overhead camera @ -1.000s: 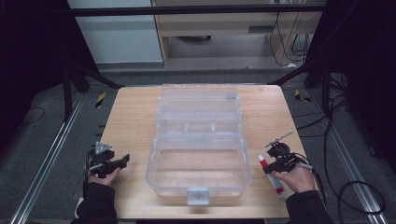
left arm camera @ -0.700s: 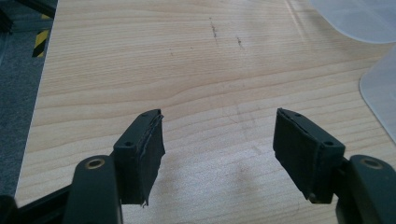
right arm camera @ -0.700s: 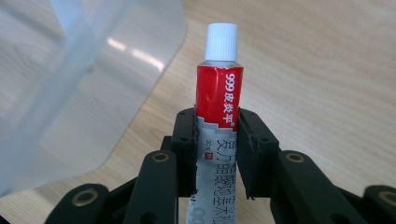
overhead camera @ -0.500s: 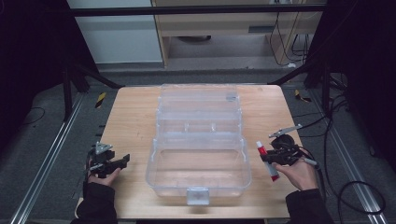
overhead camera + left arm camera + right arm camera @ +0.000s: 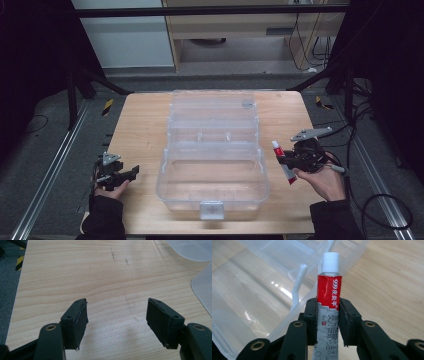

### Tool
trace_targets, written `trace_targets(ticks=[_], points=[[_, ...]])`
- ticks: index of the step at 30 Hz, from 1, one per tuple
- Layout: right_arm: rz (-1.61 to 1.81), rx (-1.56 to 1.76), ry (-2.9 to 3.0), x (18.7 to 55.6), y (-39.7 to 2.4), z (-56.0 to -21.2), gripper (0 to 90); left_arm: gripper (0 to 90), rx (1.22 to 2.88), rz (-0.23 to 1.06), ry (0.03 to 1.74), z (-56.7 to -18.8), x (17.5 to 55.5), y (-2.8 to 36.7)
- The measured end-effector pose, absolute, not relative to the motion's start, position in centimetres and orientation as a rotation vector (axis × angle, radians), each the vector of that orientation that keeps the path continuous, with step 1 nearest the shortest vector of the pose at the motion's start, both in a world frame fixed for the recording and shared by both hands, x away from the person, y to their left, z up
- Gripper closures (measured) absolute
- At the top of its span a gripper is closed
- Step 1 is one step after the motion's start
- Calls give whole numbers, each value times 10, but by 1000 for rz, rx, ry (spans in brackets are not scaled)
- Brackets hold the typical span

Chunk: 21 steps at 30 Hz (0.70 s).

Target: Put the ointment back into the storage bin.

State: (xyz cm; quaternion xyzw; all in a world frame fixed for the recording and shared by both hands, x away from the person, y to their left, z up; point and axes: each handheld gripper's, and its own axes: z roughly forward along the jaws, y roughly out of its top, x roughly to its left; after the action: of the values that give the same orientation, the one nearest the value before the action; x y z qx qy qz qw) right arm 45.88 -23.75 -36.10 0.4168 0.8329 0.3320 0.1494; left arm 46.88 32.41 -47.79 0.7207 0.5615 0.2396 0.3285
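Note:
A red and white tube (image 5: pixel 282 161) (image 5: pixel 329 293) with a white cap is held off the table, just right of the clear plastic box (image 5: pixel 212 150). My right gripper (image 5: pixel 287 161) (image 5: pixel 328 322) is shut on the tube's middle, the cap pointing toward the box's right wall (image 5: pixel 297 290). The box stands open in the middle of the wooden table (image 5: pixel 140 125), its lid laid back, its latch (image 5: pixel 211 210) at the near edge. My left gripper (image 5: pixel 131 173) (image 5: pixel 117 320) rests low at the table's front left, jaws open over bare wood.
The table's edges drop to dark floor with metal rails (image 5: pixel 50 165) on both sides. Cables (image 5: pixel 380 200) trail on the floor at the right. A corner of the clear box (image 5: pixel 202 290) lies at the right of the left gripper view.
My right gripper has lifted the tube up from the table beside the box and tilted its cap end upward. The left gripper has stayed put.

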Motion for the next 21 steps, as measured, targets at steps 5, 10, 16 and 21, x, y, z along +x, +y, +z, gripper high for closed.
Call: trace_targets(ticks=[5,10,16,21], points=[[999,1130,2405,459,-232,-349,700,332,1882,625,1473,-478,469,324],[1026,1043,2444,460,-222,-337,701,331,1889,627,1467,-478,469,324],[1054,929,2492,462,-208,-323,701,332,1889,623,1468,-478,469,324],[1032,840,2545,466,-193,-315,700,332,1890,623,1466,-478,469,324]])
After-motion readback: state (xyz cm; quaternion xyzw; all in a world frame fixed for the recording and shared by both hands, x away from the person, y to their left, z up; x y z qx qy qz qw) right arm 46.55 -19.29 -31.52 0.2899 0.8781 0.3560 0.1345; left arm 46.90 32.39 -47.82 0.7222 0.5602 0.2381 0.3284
